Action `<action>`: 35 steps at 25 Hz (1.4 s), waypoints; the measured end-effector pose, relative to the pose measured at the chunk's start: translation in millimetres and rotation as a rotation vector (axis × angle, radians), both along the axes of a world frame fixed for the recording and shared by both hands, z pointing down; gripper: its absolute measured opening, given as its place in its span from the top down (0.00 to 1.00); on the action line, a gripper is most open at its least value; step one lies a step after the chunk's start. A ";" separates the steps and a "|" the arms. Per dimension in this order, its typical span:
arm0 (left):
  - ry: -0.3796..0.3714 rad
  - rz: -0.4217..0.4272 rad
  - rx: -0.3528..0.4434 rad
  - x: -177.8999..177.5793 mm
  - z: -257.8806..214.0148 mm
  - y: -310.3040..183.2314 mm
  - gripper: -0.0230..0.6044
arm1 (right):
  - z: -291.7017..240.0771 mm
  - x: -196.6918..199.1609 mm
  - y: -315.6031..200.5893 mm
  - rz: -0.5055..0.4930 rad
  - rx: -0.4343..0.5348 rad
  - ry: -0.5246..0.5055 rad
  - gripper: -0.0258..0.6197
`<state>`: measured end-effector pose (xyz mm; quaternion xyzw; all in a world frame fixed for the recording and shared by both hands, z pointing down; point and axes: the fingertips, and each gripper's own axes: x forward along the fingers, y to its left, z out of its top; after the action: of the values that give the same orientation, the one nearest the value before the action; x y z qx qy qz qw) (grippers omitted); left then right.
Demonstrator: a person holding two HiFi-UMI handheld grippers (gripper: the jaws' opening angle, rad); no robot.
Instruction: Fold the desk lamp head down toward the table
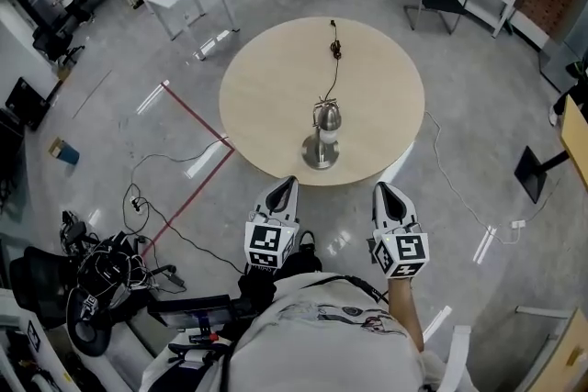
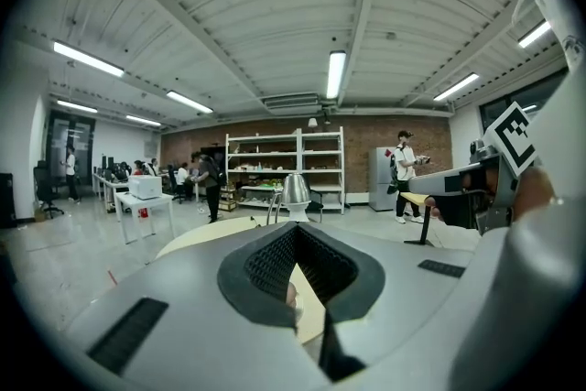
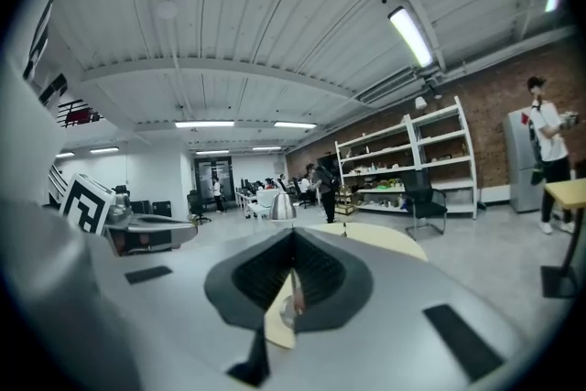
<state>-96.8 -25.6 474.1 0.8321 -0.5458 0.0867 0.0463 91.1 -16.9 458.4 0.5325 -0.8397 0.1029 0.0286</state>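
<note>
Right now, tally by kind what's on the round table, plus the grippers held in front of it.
Desk lamp: 1
Cord: 1
Grippers: 2, the left gripper and the right gripper
Total: 4

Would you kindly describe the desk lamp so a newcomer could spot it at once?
Find the round beige table on the grey floor. Near its edge closest to the person stands the desk lamp, the only upright thing: shiny silver head, round metal base, black cord.
</note>
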 end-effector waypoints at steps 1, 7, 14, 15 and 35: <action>-0.003 0.007 0.000 -3.4 -2.1 -9.2 0.96 | -3.0 -3.1 -9.0 0.005 0.004 0.002 0.96; -0.011 0.046 -0.021 -20.5 1.4 -44.0 0.96 | -6.9 -15.1 -44.5 0.041 0.003 -0.001 0.96; -0.011 0.062 -0.072 -45.1 23.3 -74.9 0.96 | 10.3 -38.8 -71.9 0.046 -0.021 0.018 0.96; -0.012 0.065 -0.078 -42.3 30.5 -78.5 0.96 | 17.8 -37.2 -75.5 0.047 -0.026 0.017 0.96; 0.016 -0.014 -0.080 -29.3 9.5 -124.4 0.96 | -22.3 -70.0 -133.9 -0.102 0.015 -0.005 0.96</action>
<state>-126.1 -150.0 483.6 0.8265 -0.5472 0.1017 0.0846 21.0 -150.9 436.1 0.4888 -0.8666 0.0963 0.0278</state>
